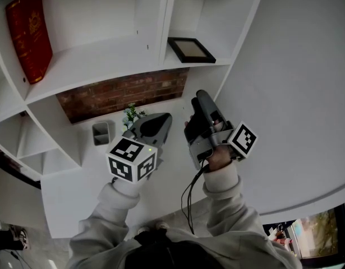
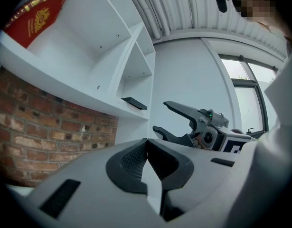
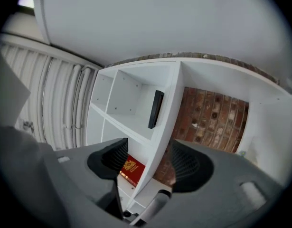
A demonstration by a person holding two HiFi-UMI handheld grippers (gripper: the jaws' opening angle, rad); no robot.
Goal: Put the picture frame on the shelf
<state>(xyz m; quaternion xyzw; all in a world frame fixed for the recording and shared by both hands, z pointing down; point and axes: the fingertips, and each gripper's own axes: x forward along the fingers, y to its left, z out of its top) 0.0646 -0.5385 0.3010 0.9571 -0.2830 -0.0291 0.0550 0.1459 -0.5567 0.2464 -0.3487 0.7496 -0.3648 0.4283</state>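
The white shelf unit (image 1: 105, 55) is split into open compartments. A red hardback book with a gold crest (image 1: 29, 35) leans in the left one. The black rectangular picture frame (image 1: 191, 50) is in the compartment to its right, alone on that board. It lies flat with its pale face up and sits near the board's front edge, square to it. Seen from the grippers it is only a thin dark slab (image 2: 134, 103) on the board. I cannot tell which way its longer side runs.

Below, in front of a red brick panel (image 1: 124, 94), a small grey square cup (image 1: 101, 133) stands beside a little green plant (image 1: 131, 115).

Both tools are held well short of the shelf. The left gripper (image 2: 146, 148) has its jaws pressed together on nothing. The right gripper (image 3: 145, 160) has its jaws spread, with only the shelf and book showing through the gap.
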